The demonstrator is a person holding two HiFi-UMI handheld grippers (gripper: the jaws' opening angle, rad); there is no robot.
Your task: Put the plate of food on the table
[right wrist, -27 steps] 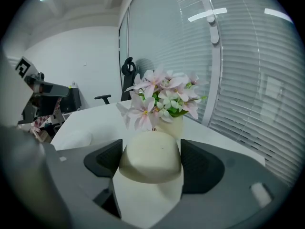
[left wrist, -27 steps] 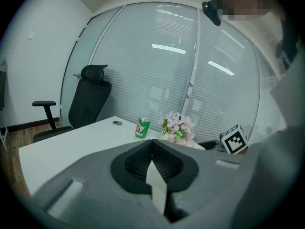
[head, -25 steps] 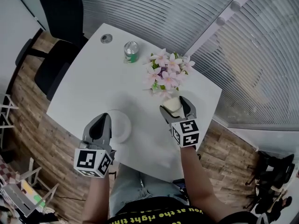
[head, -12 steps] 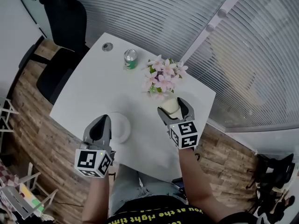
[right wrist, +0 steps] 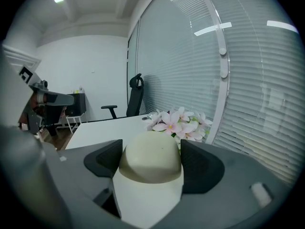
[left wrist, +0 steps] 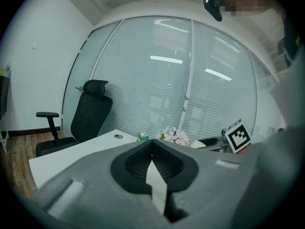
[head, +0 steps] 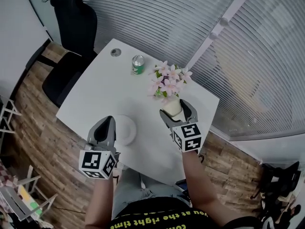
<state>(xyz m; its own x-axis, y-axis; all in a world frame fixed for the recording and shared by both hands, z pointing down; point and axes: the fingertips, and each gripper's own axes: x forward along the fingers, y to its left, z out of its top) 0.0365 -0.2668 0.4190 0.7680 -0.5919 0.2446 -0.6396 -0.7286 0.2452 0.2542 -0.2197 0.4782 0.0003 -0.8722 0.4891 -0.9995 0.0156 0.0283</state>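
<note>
A round white plate hangs over the near edge of the white table, and my left gripper is shut on its rim. In the left gripper view the plate shows only as a thin white edge between the closed jaws of the left gripper. My right gripper is shut on a cream dome-shaped bun, held just in front of the flowers. The bun fills the gap between the jaws of the right gripper. I see no food on the plate.
Pink flowers stand at the table's right side, with a green can behind them and a cable grommet at the far corner. A black office chair stands at the far left. Blinds cover the glass wall behind.
The table has drifted a little right and down in the head view. Both grippers stay low in the view, still shut on the plate and the bun.
</note>
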